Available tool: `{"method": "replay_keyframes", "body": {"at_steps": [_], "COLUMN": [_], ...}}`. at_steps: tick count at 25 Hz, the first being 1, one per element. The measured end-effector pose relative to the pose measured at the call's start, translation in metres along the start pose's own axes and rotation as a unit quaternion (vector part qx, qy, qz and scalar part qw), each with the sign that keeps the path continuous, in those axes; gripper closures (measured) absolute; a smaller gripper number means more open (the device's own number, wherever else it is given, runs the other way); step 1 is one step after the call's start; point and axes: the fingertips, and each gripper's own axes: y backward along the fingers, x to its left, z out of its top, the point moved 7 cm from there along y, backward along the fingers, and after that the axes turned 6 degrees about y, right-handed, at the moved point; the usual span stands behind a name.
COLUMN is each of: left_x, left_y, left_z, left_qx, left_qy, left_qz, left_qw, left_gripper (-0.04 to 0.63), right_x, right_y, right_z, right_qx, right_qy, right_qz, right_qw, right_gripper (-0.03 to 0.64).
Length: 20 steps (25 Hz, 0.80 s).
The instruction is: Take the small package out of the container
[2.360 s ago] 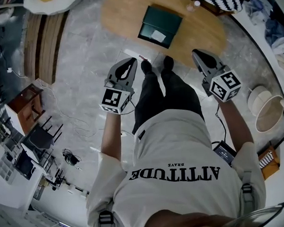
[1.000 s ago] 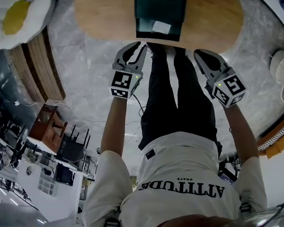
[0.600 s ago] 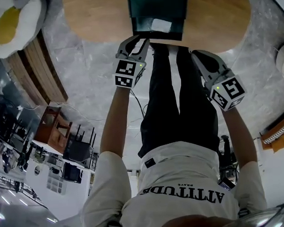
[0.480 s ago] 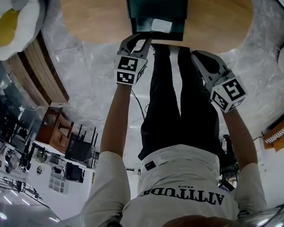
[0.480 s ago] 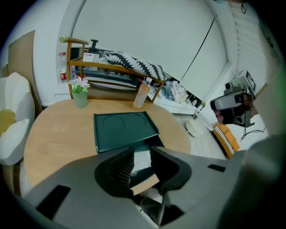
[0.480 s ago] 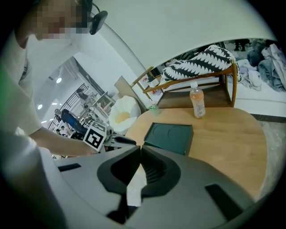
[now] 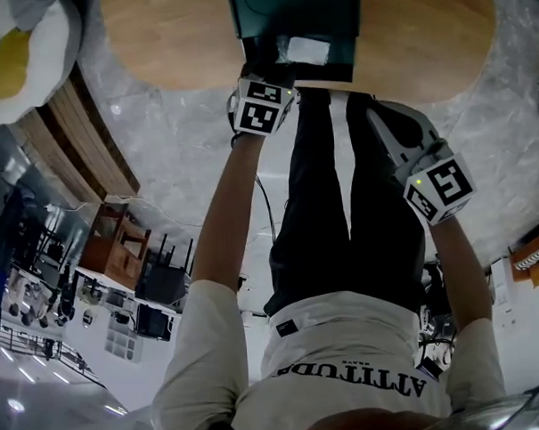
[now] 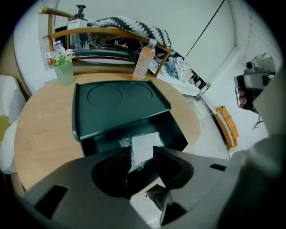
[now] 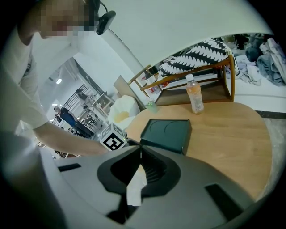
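A dark green container [image 7: 297, 21] lies open on the round wooden table [image 7: 173, 44], its lid [image 8: 117, 107] flipped back. The small package [image 7: 305, 49], white in clear wrap, rests inside it near the front. My left gripper [image 7: 265, 74] reaches over the container's front edge. Its jaws are opening, and in the left gripper view the package [image 8: 144, 146] shows in the gap just beyond the fingertips, with neither pad pressing it. My right gripper [image 7: 386, 120] hangs back over the floor beside the person's legs, jaws shut and empty; from the right gripper view [image 9: 139, 151] the container [image 9: 167, 133] sits ahead.
A drink bottle [image 8: 142, 61] and a green cup [image 8: 64, 71] stand at the table's far side before a wooden rack [image 8: 107, 36] draped with striped cloth. An egg-shaped cushion [image 7: 8, 56] lies left of the table. The person's legs [image 7: 341, 215] stand close to the table edge.
The person has stepped up to the table. My left gripper has moved forward to the container's front and its jaws have spread apart. The right gripper stays back and shut.
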Motion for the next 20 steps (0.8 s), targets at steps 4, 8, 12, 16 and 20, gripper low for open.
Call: {"method": "replay_keyframes", "body": {"at_steps": [4, 8, 12, 16, 20], "left_x": [0.006, 0.015, 0.015, 0.015, 0.023], "left_y": [-0.022, -0.041, -0.052, -0.06, -0.058], "left_z": [-0.004, -0.008, -0.01, -0.011, -0.014], "left_qx": [0.049, 0.094, 0.117, 0.13, 0.118], "left_qy": [0.005, 0.014, 0.028, 0.044, 0.064], "left_qz": [0.018, 0.036, 0.04, 0.05, 0.064], "left_qw": [0.9986, 0.9948, 0.992, 0.9892, 0.9889], "left_gripper": [0.43, 0.414, 0.4, 0.419, 0.545], "right_x": [-0.001, -0.004, -0.007, -0.013, -0.017], "right_y": [0.001, 0.002, 0.004, 0.003, 0.003], "right_z": [-0.001, 0.0, -0.003, -0.004, -0.004], "right_qx": [-0.005, -0.01, -0.013, -0.014, -0.016], "right_qy": [0.007, 0.013, 0.009, 0.004, 0.003], "right_qz": [0.003, 0.009, 0.013, 0.011, 0.008], "right_qw": [1.0, 1.0, 1.0, 1.0, 1.0], "right_gripper": [0.594, 0.594, 0.594, 0.594, 0.594]}}
